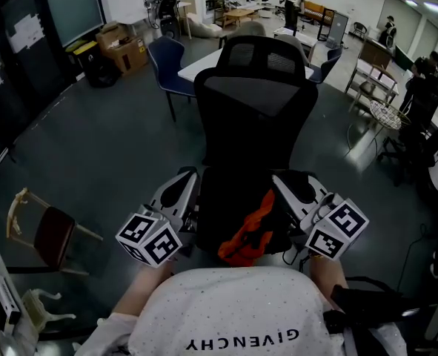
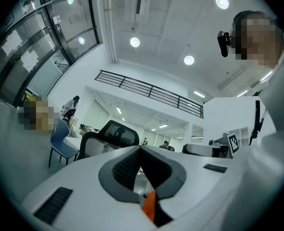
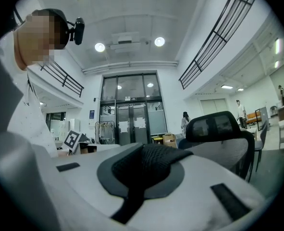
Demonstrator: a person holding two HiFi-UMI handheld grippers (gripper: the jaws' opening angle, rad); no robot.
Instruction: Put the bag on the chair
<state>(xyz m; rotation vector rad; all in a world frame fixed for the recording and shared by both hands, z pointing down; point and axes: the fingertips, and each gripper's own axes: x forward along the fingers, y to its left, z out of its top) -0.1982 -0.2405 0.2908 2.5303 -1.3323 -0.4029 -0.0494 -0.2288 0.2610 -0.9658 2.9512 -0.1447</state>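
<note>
The left gripper [image 1: 188, 180] and right gripper [image 1: 281, 182] each pinch the black bag [image 1: 237, 199] tight, its orange strip [image 1: 253, 230] dangling. The bag hides the office chair [image 1: 256, 110] seat.

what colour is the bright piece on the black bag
The piece on the bag is orange. It shows best in the head view.

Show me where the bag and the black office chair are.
bag [image 1: 250, 232]: head view, on its orange strip.
black office chair [image 1: 256, 106]: head view, on the middle of the backrest.
</note>
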